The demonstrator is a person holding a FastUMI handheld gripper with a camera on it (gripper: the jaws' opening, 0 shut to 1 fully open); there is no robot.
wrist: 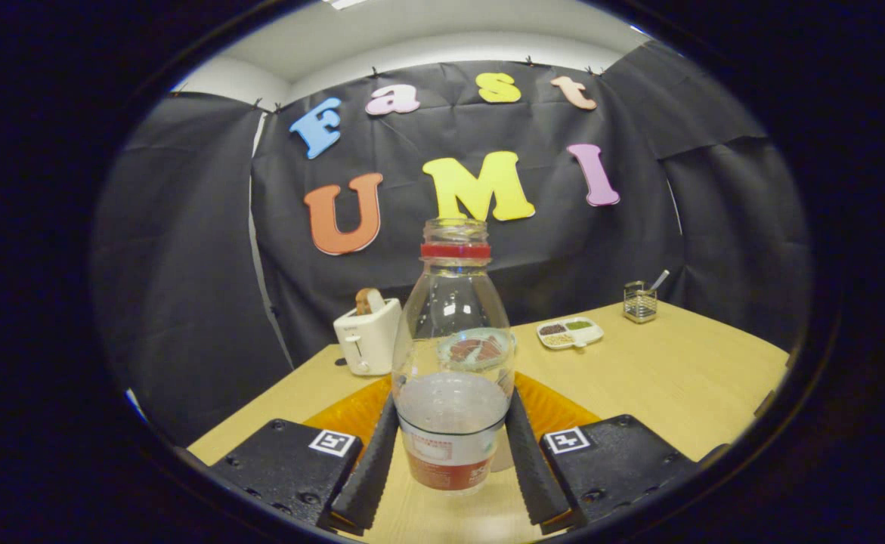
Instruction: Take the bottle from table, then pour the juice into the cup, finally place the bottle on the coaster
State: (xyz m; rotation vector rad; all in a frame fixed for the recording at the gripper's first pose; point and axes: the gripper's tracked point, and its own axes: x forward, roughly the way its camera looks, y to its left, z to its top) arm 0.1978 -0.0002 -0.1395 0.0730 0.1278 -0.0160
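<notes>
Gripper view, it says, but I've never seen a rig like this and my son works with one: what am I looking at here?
The camera rides on a hand-held gripper and looks forward along its two fingers, the dark ribbed bars at the bottom. A person carries it; no robot arm is involved. Between the fingers stands an uncapped clear bottle with a red neck ring and a little pale liquid. Both fingers lie against its sides, so it looks gripped. It stands upright on or just above a wooden table. An orange coaster lies behind the bottle. Farther back are a white toaster, a divided snack dish and a small wire holder. Something round shows through the glass; I cannot tell what.
</notes>
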